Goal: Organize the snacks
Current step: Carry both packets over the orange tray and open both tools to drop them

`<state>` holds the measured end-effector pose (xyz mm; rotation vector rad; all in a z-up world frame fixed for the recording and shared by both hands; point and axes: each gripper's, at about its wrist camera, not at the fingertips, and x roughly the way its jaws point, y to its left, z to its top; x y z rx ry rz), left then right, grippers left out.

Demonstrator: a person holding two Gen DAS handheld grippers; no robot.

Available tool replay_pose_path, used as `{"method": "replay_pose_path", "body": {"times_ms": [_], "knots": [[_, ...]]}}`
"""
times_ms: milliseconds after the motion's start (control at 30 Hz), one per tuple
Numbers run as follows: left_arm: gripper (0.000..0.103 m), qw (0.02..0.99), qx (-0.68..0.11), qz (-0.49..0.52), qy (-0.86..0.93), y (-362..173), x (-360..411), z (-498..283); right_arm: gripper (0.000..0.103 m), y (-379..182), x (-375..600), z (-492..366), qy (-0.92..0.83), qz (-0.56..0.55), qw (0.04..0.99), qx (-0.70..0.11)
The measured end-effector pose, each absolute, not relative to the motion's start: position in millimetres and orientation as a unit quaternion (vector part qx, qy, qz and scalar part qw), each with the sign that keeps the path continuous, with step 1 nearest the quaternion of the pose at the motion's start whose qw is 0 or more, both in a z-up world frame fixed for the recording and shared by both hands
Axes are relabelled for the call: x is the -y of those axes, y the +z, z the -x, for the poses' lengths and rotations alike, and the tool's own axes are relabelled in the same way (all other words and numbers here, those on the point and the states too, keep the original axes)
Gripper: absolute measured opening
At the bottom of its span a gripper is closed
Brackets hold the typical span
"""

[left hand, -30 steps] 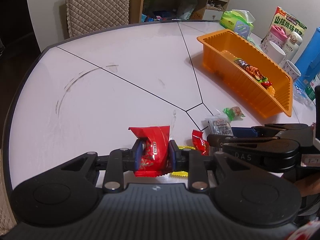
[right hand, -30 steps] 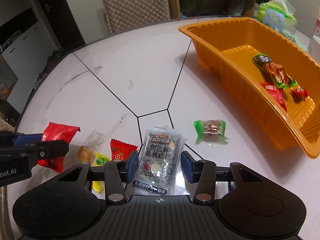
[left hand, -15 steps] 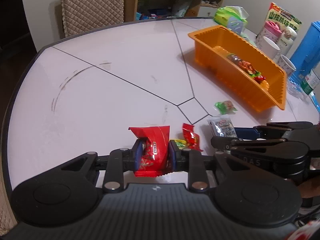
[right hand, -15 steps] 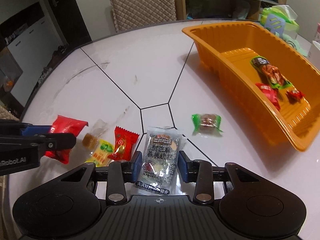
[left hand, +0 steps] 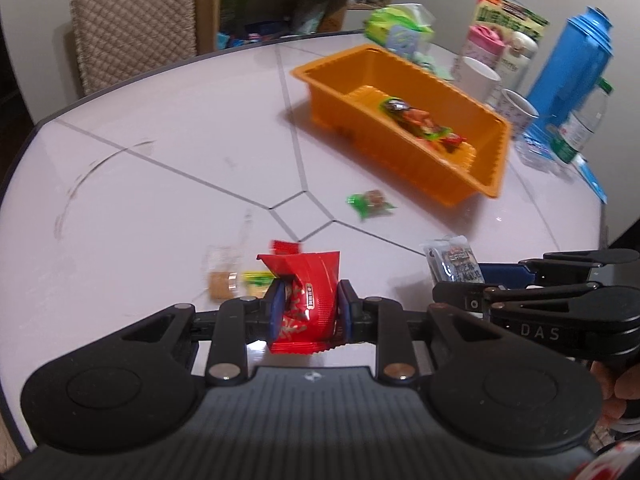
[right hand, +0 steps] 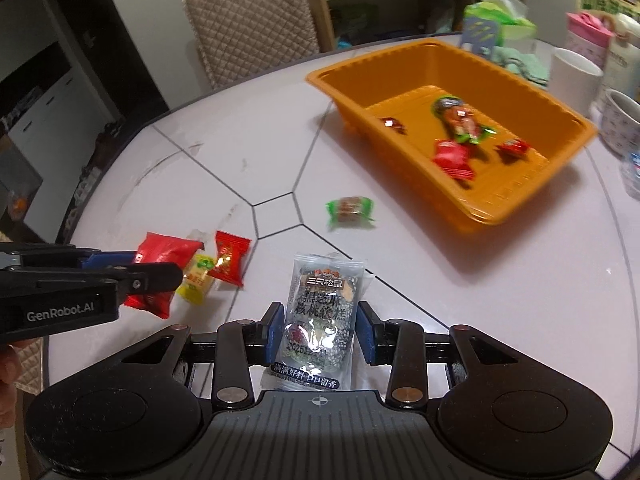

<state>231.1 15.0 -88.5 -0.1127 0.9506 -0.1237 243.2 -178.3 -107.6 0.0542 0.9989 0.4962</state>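
One white table [left hand: 168, 184], quilted chair [left hand: 136, 28] behind

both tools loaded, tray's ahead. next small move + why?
Probably carry both toward the orange tray and release over it. The left tool clamps a red packet, the right tool a grey packet; both look clear of the table.

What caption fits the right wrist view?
Right hand-held gripper grips a grey snack packet near the orange tray.

Dim indoor light, soft glare on the table [left hand: 168, 184]; motion blur smears the orange tray [right hand: 532, 208]; fisheye bends edges.
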Motion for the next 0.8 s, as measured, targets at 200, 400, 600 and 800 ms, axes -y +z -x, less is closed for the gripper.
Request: {"method": "replay_pose_path", "body": {"times_ms": [200,400,600,800], "knots": [[0.025,0.887,-0.451,0.042,-0.093,-80,14,-241,0.039,-94,207,-240,0.206,-0.04,0.857,-0.47],[0.025,0.889,-0.439,0.031,-0.123,-68,40,-260,0.039,-77,232,-248,0.181,-0.055,0.867,-0.461],[0.025,0.896,-0.422,0.019,-0.133,-56,60,-288,0.039,-62,246,-266,0.166,-0.068,0.877,-0.446],[0.025,0.901,-0.412,0.014,-0.136,-49,74,-323,0.039,-54,252,-290,0.159,-0.084,0.884,-0.432]]}}
